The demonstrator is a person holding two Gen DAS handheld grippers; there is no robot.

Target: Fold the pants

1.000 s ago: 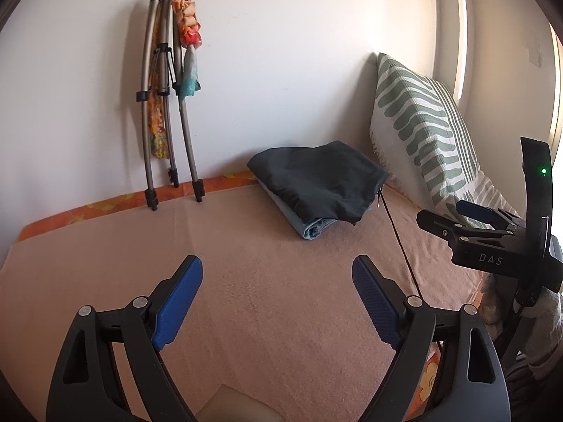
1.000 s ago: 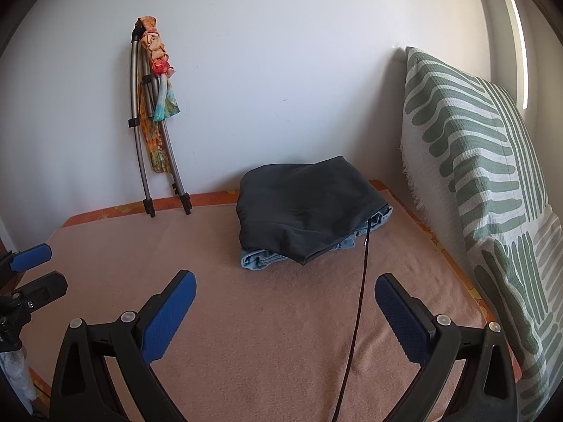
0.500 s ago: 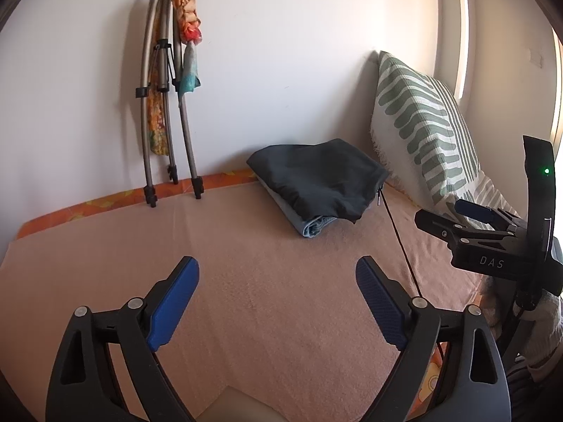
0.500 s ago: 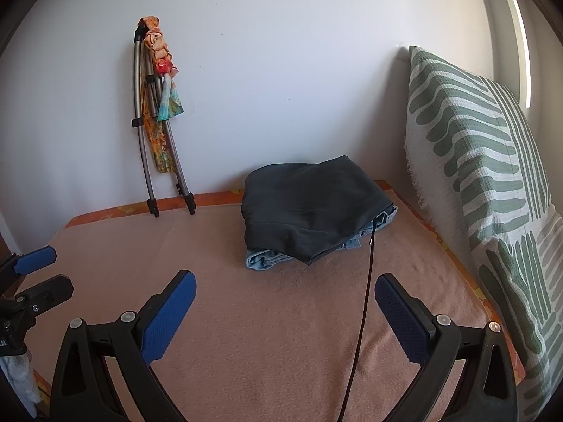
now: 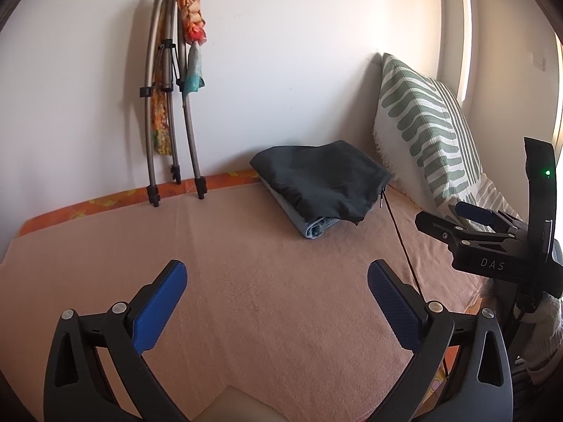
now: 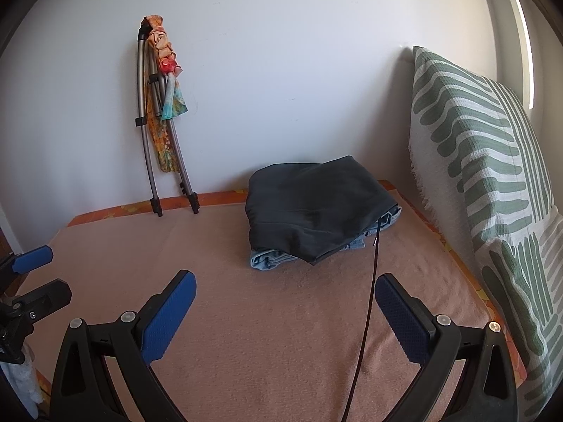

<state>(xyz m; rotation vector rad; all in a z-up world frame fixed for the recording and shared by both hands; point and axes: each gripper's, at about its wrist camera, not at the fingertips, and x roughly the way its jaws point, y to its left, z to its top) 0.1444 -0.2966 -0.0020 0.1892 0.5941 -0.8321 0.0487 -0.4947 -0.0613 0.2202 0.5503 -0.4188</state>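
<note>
1. The dark pants [image 6: 316, 207] lie folded on top of folded jeans [image 6: 271, 262], a small stack at the far side of the blanket [image 6: 281, 334], close to the wall and just beside the striped pillow [image 6: 485, 161]. From how they lie, the fold looks finished or nearly so.
2. The left gripper [image 5: 278, 302] has just been opening and its jaws stand wide apart with nothing between them, only bare blanket. The right gripper [image 6: 285, 307] is also spread wide and empty. Both hang over the near part of the blanket, well apart from the stack.
3. If the step in hand is letting go and backing off, keep both grippers wide and clear of the cloth, so no pad catches an edge and drags the fold loose.
4. Mind the thin black cord [image 6: 369, 299] that runs from the stack's near corner toward the right gripper. Snagging it could pull the top layer askew.
5. If a last tidy is wanted, the dark pants overhang the jeans at the front corner. Nudge that corner square with one pad and do not regrip the whole pile.
6. The folded stand [image 5: 169, 112] against the wall is well clear and needs no care.
</note>
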